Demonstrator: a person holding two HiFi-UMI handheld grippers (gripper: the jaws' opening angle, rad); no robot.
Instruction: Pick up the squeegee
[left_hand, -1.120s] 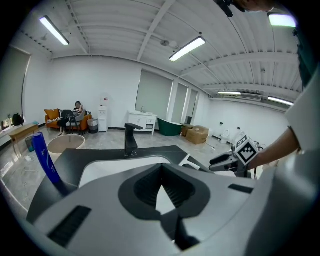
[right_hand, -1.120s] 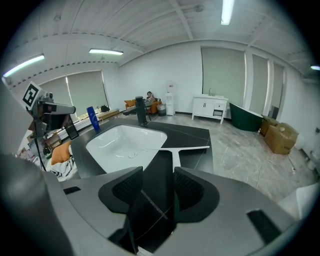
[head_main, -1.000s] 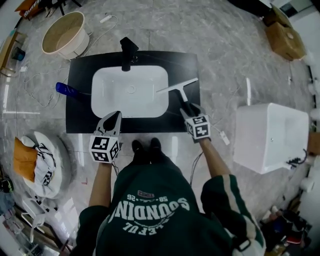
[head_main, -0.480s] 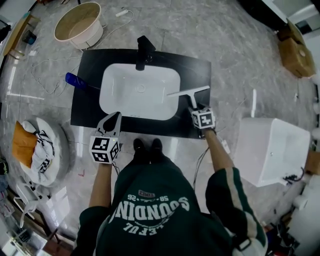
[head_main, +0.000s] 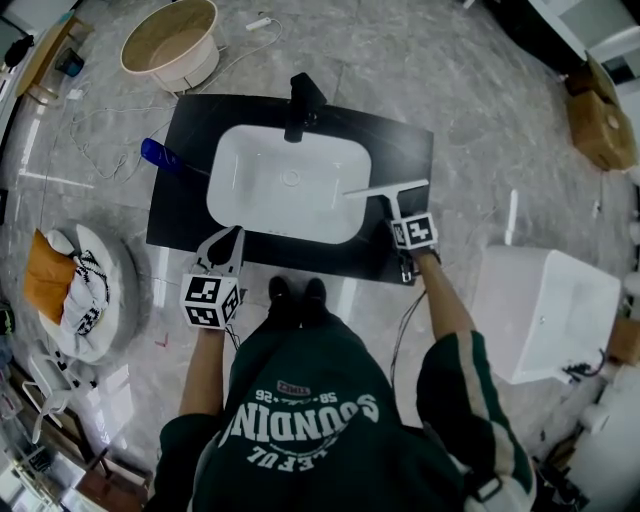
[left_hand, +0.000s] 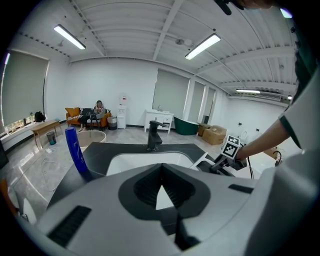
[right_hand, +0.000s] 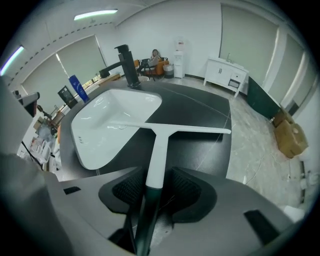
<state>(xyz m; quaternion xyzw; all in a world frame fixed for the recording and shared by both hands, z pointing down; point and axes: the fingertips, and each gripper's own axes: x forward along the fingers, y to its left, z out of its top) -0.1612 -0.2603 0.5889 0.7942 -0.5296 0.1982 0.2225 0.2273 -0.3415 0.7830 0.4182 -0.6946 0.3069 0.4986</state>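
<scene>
The squeegee (right_hand: 159, 145) is held by its dark handle end between the two pads of the right gripper (right_hand: 152, 190), whose fingers (right_hand: 187, 192) are closed tight on it from both sides. From the fingers the white handle goes straight forward, and the long white blade stands across it at the far end, over the right rim of the white sink (right_hand: 82, 150) and the black countertop (right_hand: 200, 107). I cannot tell whether the blade touches the surface or hangs just above it. Beyond the blade, far ahead and to the left of these fingers, stands the black faucet (right_hand: 127, 65). The left gripper (left_hand: 161, 170) is at the near edge of the countertop, well apart from the squeegee. Its fingers are together at the tips and hold nothing. Ahead and to the left of them stands a blue bottle (left_hand: 75, 147).
</scene>
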